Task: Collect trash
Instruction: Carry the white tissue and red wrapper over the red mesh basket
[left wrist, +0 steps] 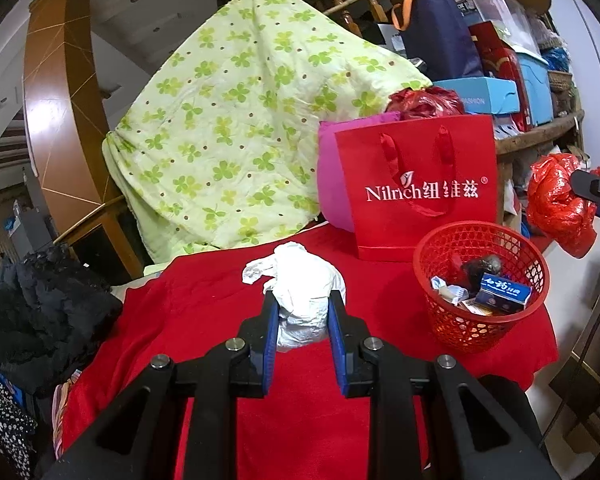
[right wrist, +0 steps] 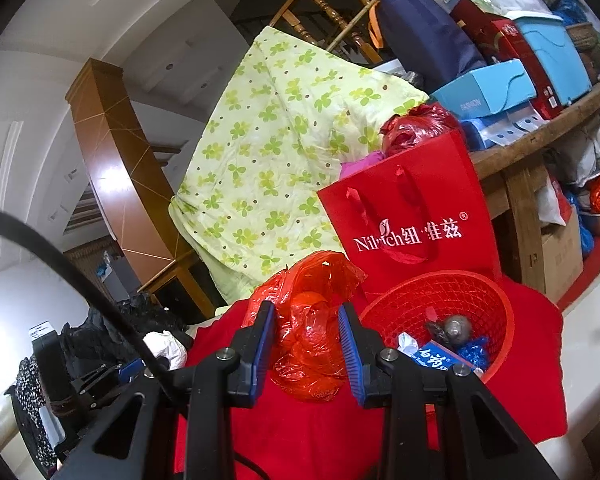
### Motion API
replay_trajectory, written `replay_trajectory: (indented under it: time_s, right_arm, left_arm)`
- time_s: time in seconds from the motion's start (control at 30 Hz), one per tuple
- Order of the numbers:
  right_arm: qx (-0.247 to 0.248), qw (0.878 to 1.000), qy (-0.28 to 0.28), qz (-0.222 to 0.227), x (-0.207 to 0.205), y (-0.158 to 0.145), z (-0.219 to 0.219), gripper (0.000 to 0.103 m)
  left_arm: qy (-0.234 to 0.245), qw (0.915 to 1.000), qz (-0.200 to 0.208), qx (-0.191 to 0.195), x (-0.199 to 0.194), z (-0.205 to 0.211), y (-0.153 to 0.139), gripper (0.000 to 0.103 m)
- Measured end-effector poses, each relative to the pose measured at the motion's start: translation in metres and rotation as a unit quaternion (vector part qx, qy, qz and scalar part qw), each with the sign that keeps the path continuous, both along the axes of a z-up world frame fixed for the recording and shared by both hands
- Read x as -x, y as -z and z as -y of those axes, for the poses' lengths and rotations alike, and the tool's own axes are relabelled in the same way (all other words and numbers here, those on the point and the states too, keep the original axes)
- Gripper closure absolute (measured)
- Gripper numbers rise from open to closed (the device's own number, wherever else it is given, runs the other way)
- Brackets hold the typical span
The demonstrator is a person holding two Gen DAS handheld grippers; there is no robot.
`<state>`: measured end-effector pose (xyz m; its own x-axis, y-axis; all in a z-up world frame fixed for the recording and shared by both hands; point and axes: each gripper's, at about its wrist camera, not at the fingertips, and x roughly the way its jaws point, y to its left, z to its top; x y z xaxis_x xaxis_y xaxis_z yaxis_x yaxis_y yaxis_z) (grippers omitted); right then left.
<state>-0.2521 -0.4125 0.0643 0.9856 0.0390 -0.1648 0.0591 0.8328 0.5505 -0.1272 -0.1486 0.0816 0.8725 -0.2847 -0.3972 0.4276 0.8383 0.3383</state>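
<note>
The left claw (left wrist: pixel 304 312) has its blue pads clamped on a crumpled white wad of paper (left wrist: pixel 300 292), gripping it at the waist so the bulk puffs out ahead of the tips, above the red cloth (left wrist: pixel 204 312) that covers the desk. Off to that claw's right and a little ahead sits the red mesh basket (left wrist: pixel 482 280), upright, with a blue-and-white carton (left wrist: pixel 504 294), scraps of paper and a dark lump already inside.

Over on the other side, the right claw (right wrist: pixel 308 340) is pinched around a crinkled red plastic bag (right wrist: pixel 308 320); the film bulges up above the pads and sags below them. In the right wrist view the basket (right wrist: pixel 440 300) is just to the right of that claw, nearly touching its right finger, rim tilted toward us.

Beyond both claws stands a red paper gift bag (left wrist: pixel 420 188) with white lettering, and behind it, further back to the left, a green clover-print quilt (left wrist: pixel 228 128) draped in a heap.
</note>
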Motion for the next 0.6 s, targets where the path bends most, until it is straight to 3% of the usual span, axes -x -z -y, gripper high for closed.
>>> replay_trajectory:
  time_s: [0.6]
  right_arm:
    - [-0.033,0.999,0.007,0.0,0.008,0.02,0.024,0.068]
  left_arm:
    - [0.019,0.9991,-0.004,-0.036,0.006,0.033,0.014,0.077]
